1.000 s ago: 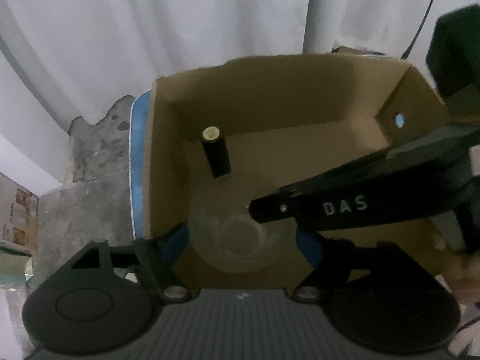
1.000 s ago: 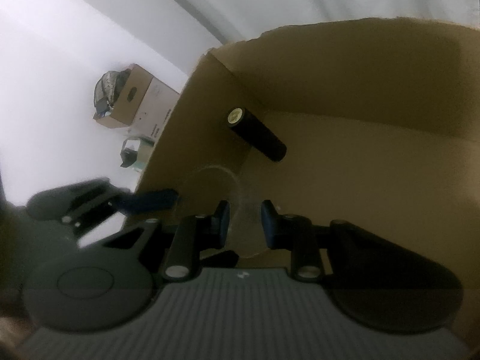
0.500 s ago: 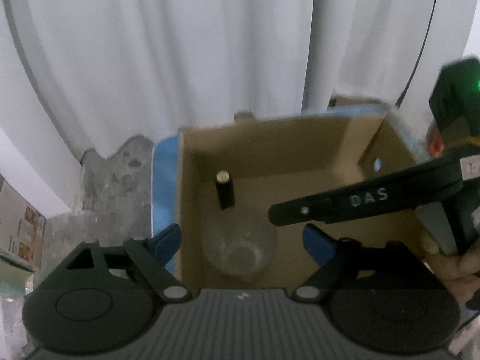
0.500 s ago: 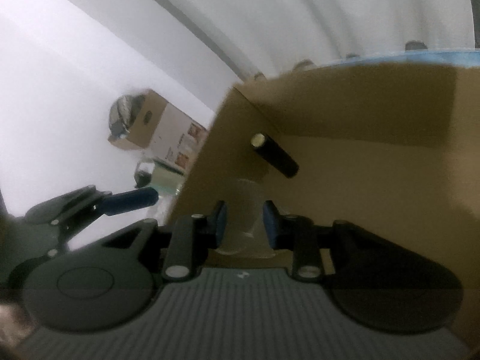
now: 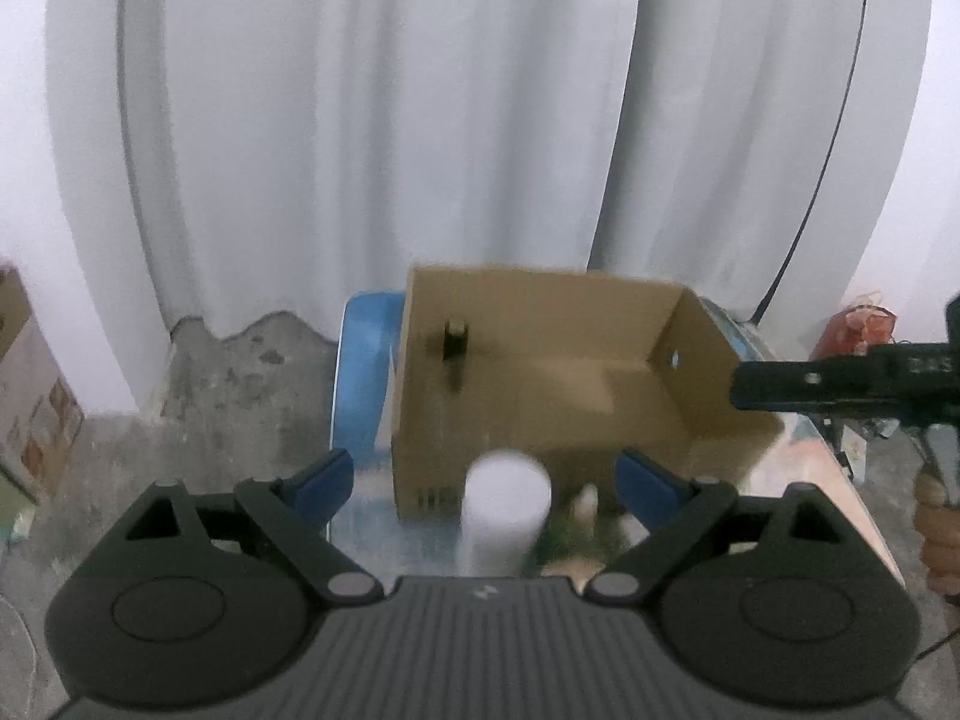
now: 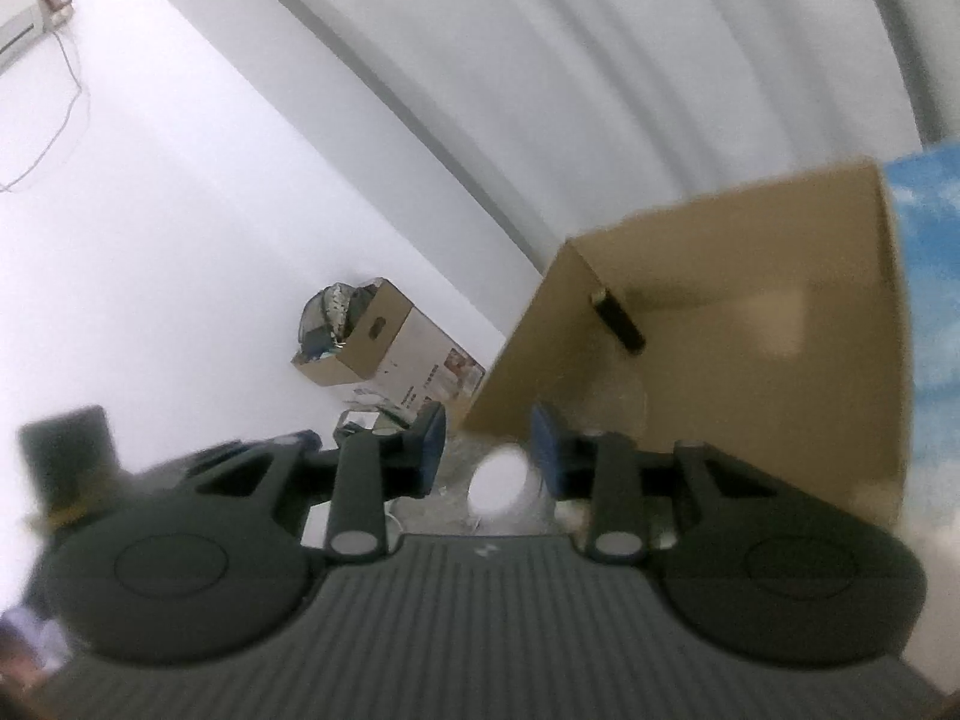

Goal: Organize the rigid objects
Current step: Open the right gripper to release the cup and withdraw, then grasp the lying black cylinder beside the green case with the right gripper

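Both grippers empty, next pick = white cup (image 5: pixel 506 501) in front of the cardboard box (image 5: pixel 558 384).
L gripper (image 5: pixel 485 476) spread wide, R gripper (image 6: pixel 487 451) parted w/ cup between pads, not touching. Black cylinder (image 5: pixel 454 354) + glass (image 6: pixel 618 399) in box. Judgement: center on cup, close slow, keep upright, lift over box wall.

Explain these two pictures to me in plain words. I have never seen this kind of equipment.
Each picture comes from a camera mounted on a hand-held gripper, looking forward along its two blue-tipped fingers. A person holds one in each hand; no robot is involved.

In the left view, the left gripper is open and holds nothing. Ahead, on a blue-patterned table, stands a cardboard box with a dark cylinder inside. A white cup stands in front of the box.

The right gripper is also open and empty; the same cup shows between its fingers. The pictures are blurry.
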`<state>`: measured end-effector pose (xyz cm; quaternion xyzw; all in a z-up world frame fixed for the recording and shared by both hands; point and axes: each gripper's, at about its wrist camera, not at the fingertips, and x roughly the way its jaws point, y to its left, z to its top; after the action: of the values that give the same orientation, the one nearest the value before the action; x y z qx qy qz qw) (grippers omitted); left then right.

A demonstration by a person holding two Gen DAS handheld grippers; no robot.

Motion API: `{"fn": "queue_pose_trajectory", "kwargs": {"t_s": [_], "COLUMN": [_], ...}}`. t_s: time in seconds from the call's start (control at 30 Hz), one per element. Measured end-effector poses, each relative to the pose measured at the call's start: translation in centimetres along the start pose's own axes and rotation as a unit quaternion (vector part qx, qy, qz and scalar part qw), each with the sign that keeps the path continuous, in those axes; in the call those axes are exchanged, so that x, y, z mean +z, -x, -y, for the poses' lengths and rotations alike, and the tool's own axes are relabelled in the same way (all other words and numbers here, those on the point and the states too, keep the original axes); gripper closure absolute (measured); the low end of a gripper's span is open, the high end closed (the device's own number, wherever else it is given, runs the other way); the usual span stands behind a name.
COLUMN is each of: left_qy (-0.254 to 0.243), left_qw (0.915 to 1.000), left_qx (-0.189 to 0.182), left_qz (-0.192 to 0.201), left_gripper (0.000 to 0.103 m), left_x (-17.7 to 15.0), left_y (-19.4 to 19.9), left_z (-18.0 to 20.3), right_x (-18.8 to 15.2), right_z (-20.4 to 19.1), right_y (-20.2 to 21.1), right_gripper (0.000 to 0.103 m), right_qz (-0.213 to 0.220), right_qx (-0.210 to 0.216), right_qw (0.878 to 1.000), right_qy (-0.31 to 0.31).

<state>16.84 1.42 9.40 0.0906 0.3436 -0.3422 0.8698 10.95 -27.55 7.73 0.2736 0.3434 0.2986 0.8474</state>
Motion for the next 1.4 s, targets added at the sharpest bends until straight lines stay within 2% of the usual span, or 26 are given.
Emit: {"fn": "queue_pose_trajectory", "kwargs": {"t_s": [0.17, 0.3, 0.43, 0.57, 0.77, 0.83, 1.2, 1.4], "left_qy": [0.005, 0.004, -0.008, -0.041, -0.088, -0.089, -0.092, -0.111], "left_qw": [0.9998, 0.9993, 0.9983, 0.9964, 0.9919, 0.9907, 0.9838, 0.9797], "left_qx": [-0.003, -0.016, -0.036, -0.045, -0.052, -0.059, -0.095, -0.116], "left_qz": [-0.018, -0.033, -0.045, -0.059, -0.076, -0.084, -0.121, -0.120], "left_gripper": [0.008, 0.008, 0.009, 0.012, 0.021, 0.027, 0.045, 0.048], "left_x": [-5.1, -8.3, -11.2, -13.4, -14.9, -14.9, -14.4, -14.1], "left_y": [0.3, 0.0, -0.7, -2.1, -4.7, -5.4, -8.6, -9.1], "left_z": [-0.4, 0.1, 1.8, 4.4, 6.7, 6.9, 7.1, 7.6], "right_x": [-5.8, -9.8, -13.2, -15.1, -15.9, -15.9, -16.2, -15.9], "right_z": [0.3, 0.1, 0.2, 0.6, 1.7, 2.2, 4.4, 4.2], "right_y": [2.3, 2.6, 1.7, 0.2, -2.3, -2.9, -5.6, -6.4], "right_gripper": [0.071, 0.071, 0.071, 0.071, 0.071, 0.071, 0.073, 0.074], "right_qz": [-0.006, -0.024, -0.050, -0.071, -0.080, -0.082, -0.092, -0.090], "right_qx": [-0.011, -0.043, -0.058, -0.080, -0.091, -0.092, -0.095, -0.096], "right_qw": [1.000, 0.999, 0.997, 0.994, 0.992, 0.991, 0.988, 0.988], "right_qy": [-0.025, -0.022, -0.024, -0.022, -0.035, -0.043, -0.085, -0.082]}}
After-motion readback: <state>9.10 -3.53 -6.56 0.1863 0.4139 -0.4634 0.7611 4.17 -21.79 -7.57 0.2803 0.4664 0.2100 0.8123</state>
